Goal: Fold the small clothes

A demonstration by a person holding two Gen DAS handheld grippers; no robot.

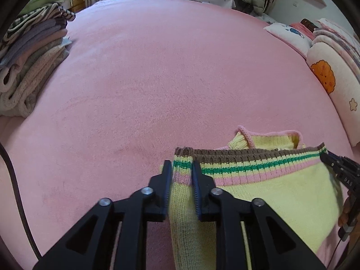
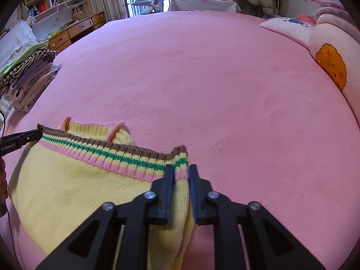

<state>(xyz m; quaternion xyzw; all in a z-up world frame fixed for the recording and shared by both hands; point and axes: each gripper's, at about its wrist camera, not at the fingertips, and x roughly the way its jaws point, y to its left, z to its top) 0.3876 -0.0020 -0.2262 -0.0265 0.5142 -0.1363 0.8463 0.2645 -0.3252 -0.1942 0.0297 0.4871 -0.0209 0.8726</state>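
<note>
- Jaws first: the left gripper (image 1: 181, 167) has its two pads narrowly parted with a bunched corner of the striped hem (image 1: 258, 160) pinched between them, and the knit fills the gap.
- Same picture on the other side: the right gripper (image 2: 181, 171) sits at a similar narrow opening, clamped on the opposite corner of that hem, cloth bulging out past both pads.
- Between the two grips, the yellow sweater (image 2: 74, 186) hangs as a sheet, its brown, green and pink hem band stretched roughly straight from one gripper to the other; that band is the long axis here.
- Just beyond the hem, the pink-edged neckline (image 2: 90, 126) lies on the bed (image 2: 202, 78), so the lifted bottom edge is already over the top of the garment.
- Judgement call: the fold looks about halfway through, and the next move calls for both hands laying the hem forward and down together, neither nearer than the other.
- Further out, a stack of folded clothes (image 1: 29, 63) waits well apart on the left edge, with pillows (image 2: 328, 63) off to the right.
</note>
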